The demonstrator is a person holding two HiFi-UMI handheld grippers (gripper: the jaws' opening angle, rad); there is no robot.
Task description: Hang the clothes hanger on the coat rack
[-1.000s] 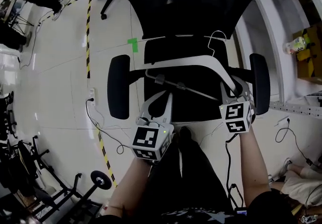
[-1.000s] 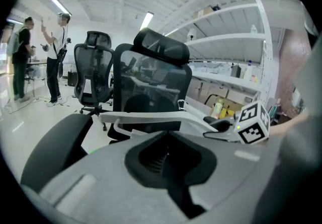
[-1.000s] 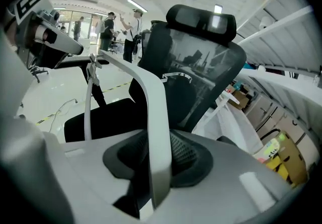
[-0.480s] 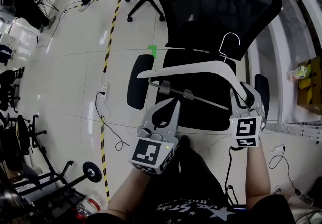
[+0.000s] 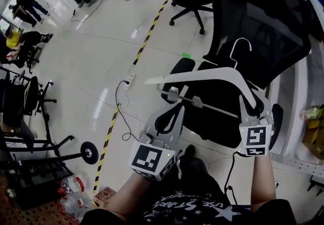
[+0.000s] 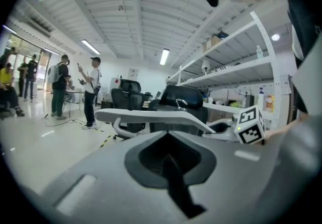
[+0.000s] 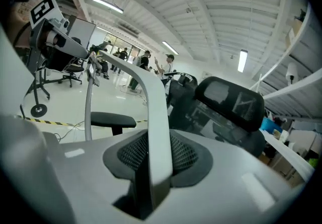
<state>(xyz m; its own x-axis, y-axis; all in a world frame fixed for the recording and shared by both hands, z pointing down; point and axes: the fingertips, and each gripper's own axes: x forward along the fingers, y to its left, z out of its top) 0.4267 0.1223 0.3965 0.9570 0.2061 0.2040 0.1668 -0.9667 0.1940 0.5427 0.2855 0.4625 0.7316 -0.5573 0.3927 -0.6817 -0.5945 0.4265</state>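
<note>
**A:** One gripper has the hanger [image 5: 212, 72]?

**B:** Yes. The right gripper [image 5: 252, 103] is clamped on the far right end of its arm. The left gripper [image 5: 178, 110] has its jaws pressed together on nothing, just under the hanger's left half.

**A:** Where is the hanger?

**B:** In the air, over the seat of a black office chair [image 5: 263, 21]. No coat rack shows in any view.

**A:** What does it look like?

**B:** It has a broad white curved arm and a thin wire hook [image 5: 242, 47] on top. A slim metal bar [image 5: 212, 108] with two clips hangs below.

**A:** How will it handle?

**B:** I judge it light and stiff, but smooth. Held by one tip, it may droop or twist. A second hold on the left arm would steady it and leave the hook free.
</note>
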